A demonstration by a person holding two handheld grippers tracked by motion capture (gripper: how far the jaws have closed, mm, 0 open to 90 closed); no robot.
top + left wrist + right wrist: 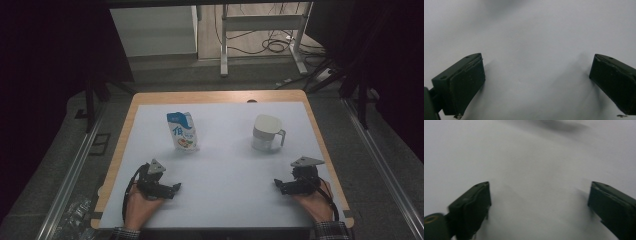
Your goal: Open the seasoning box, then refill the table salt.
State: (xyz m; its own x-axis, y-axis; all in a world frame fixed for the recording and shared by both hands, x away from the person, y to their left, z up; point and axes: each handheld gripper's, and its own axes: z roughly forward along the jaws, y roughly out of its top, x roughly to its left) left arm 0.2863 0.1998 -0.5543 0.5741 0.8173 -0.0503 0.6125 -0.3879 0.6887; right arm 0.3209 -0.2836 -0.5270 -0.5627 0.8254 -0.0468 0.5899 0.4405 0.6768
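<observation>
White sheet (225, 165) over most of wooden table (210, 96), wood showing as a border at far edge and both sides. Beyond table: grey floor, metal desk legs (260, 37), loose cables (272, 45).

Lidded white jug (266, 133) upright, right of centre on far half of sheet, handle turned to the right. Blue-and-white pouch (183, 131) upright, left of centre on far half, well apart from jug, printed face toward camera.

Left hand (141, 210) at near left edge of sheet, wrapped around left gripper (176, 187); tips pointing toward table middle, grey three-cornered plate on top. Jaws spread wide in left gripper view, nothing but bare white sheet between them. Pouch well beyond, farther up the table.

Right hand (315, 205) at near right edge, wrapped around right gripper (277, 183); tips pointing inward toward the left one, plate on top, cable trailing back over wrist. Jaws likewise wide apart in right gripper view, bare sheet between. Jug well beyond, nearly straight ahead up the table.

Grippers well apart, both low over sheet, holding nothing.
</observation>
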